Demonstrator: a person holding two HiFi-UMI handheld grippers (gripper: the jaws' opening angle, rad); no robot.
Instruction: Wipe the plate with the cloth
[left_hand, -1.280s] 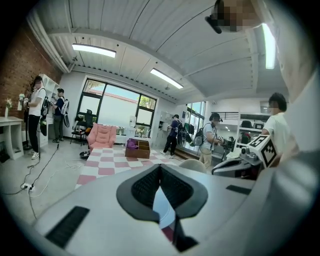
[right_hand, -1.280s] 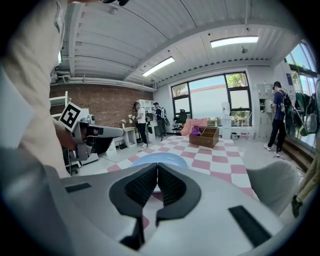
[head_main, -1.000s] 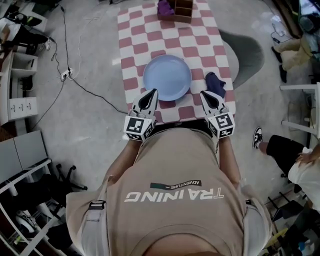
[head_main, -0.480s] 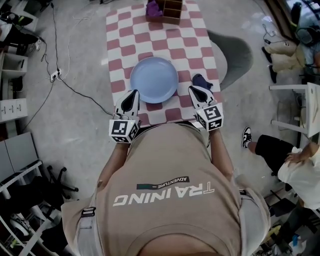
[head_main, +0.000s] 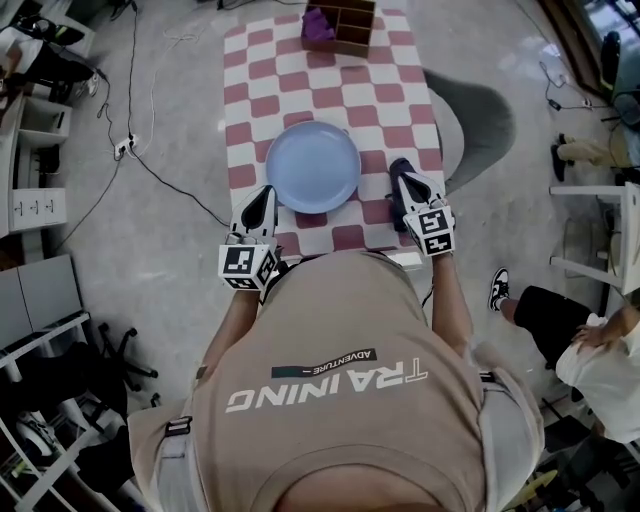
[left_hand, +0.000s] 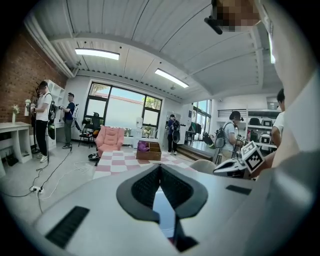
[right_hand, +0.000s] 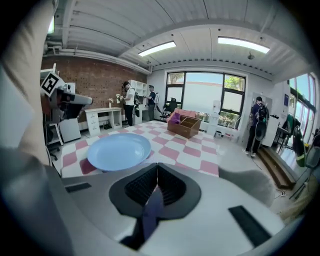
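A pale blue plate (head_main: 313, 167) lies empty on the red-and-white checked table (head_main: 330, 85); it shows again as the plate (right_hand: 119, 150) in the right gripper view. The dark blue cloth (head_main: 399, 167) lies crumpled just right of it, by the table's right edge. My right gripper (head_main: 405, 181) hangs over the cloth, jaws shut with nothing between them; the cloth (right_hand: 150, 212) shows through the gap under the right gripper (right_hand: 157, 170). My left gripper (head_main: 262, 197) sits at the plate's near left, off the rim, and in its own view the left gripper (left_hand: 160, 170) has its jaws together and empty.
A wooden box (head_main: 352, 22) with a purple thing beside it stands at the table's far end. A grey chair (head_main: 478, 122) is against the table's right side. Cables (head_main: 150, 150) run over the floor at left. Several people stand around the room.
My right gripper has moved forward and down, from the table's near edge to over the cloth. The left gripper has stayed by the plate's near left.
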